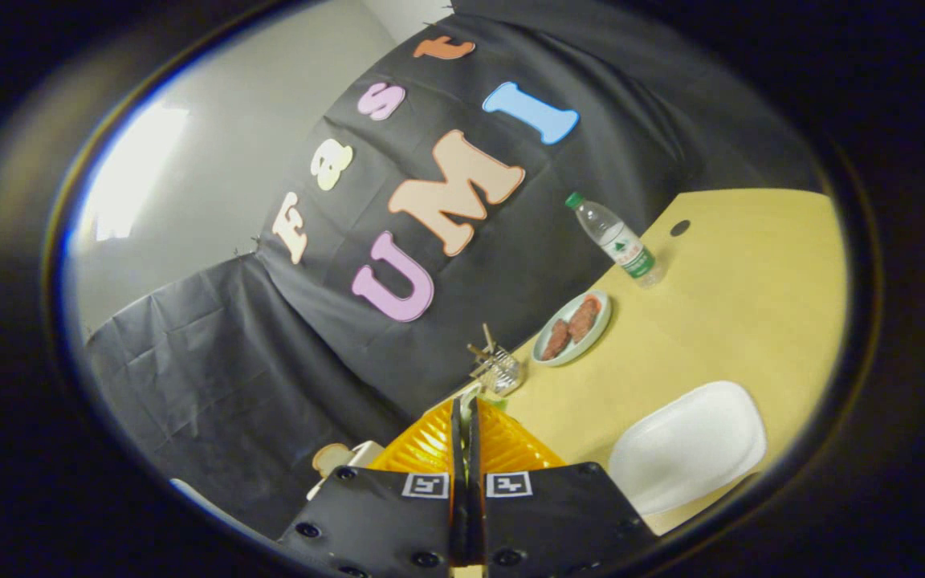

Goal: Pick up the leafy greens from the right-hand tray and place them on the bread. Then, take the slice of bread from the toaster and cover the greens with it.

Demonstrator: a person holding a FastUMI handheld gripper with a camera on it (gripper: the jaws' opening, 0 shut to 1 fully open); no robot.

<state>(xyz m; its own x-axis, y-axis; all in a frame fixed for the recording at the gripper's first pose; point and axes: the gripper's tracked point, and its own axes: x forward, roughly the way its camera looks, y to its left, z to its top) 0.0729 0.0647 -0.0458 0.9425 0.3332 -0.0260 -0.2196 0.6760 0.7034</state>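
Behind the yellow table (743,265) hangs black cloth; our tongs (466,417) are pressed narrow over the orange tray (511,445), holding nothing we can see, so tilted like this we risk missing the greens.

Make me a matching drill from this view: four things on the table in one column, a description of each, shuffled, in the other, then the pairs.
Things:
1. water bottle
2. round plate
3. white tray
4. orange tray

Descriptions:
A. just ahead of the shut gripper
B. holds two brown patties
C. green cap, near the black cloth
D. bare, to the right of the gripper

Pairs: 1-C, 2-B, 3-D, 4-A
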